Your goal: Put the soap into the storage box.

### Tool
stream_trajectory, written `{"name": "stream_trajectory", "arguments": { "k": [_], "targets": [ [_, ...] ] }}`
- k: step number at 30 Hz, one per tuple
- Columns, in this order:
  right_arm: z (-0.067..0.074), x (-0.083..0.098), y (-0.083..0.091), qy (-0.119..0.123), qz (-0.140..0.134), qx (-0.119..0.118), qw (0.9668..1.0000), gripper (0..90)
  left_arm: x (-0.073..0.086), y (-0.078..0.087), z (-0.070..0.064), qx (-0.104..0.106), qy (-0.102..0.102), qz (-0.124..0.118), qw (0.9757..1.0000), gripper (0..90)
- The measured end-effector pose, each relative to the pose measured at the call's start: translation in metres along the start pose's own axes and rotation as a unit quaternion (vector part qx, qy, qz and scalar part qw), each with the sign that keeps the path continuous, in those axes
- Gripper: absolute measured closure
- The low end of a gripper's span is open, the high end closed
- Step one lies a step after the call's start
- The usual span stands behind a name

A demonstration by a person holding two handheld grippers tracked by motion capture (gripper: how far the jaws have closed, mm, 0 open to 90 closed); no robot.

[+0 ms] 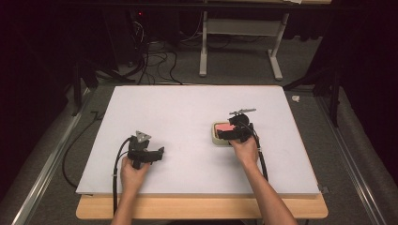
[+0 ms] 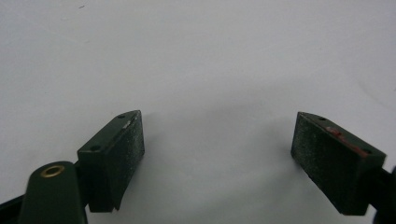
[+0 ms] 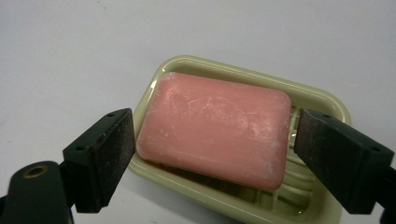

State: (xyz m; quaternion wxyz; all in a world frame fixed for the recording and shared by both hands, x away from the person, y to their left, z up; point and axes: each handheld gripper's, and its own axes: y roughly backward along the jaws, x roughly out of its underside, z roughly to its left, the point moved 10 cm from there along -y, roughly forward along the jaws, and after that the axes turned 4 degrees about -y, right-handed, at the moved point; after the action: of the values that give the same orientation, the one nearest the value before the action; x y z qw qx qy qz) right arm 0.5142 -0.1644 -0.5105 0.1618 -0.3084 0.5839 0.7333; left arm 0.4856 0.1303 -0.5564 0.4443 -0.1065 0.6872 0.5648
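A pink bar of soap (image 3: 215, 128) lies in a pale green soap dish (image 3: 322, 100) on the white table. My right gripper (image 3: 212, 154) hovers just above it, open, one jaw on each short end of the bar and neither touching it. From above, the soap (image 1: 225, 127) and the dish (image 1: 216, 138) show partly under my right gripper (image 1: 236, 134). My left gripper (image 1: 157, 155) rests low at the table's front left, open, with bare table between its fingers (image 2: 116, 154).
The white tabletop (image 1: 187, 112) spreads wide around both hands, with a wooden edge (image 1: 202, 207) at the front. Cables trail from each gripper toward the person. A white table frame (image 1: 241, 44) and loose wires stand on the floor beyond.
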Motion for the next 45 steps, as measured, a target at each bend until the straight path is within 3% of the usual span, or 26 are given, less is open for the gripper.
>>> {"name": "stream_trajectory", "arguments": {
  "k": [9, 25, 33, 45],
  "targets": [
    [-0.005, -0.004, 0.011, 0.017, -0.028, 0.007, 0.9994, 16.4, 0.0, 0.0, 0.0, -0.001, 0.0, -0.001, 1.0, 17.7],
    [-0.015, -0.003, 0.02, 0.016, -0.037, 0.007, 0.9992, 19.1, 0.0, 0.0, 0.0, 0.0, 0.0, 0.0, 1.0, 17.7],
    [-0.018, -0.002, 0.027, 0.03, -0.043, 0.016, 0.9985, 19.4, 0.0, 0.0, 0.0, 0.0, 0.0, 0.0, 1.0, 17.8],
    [-0.024, -0.001, 0.038, 0.031, -0.057, 0.017, 0.9978, 20.1, 0.0, 0.0, 0.0, -0.001, -0.001, 0.0, 1.0, 17.7]
  ]
}}
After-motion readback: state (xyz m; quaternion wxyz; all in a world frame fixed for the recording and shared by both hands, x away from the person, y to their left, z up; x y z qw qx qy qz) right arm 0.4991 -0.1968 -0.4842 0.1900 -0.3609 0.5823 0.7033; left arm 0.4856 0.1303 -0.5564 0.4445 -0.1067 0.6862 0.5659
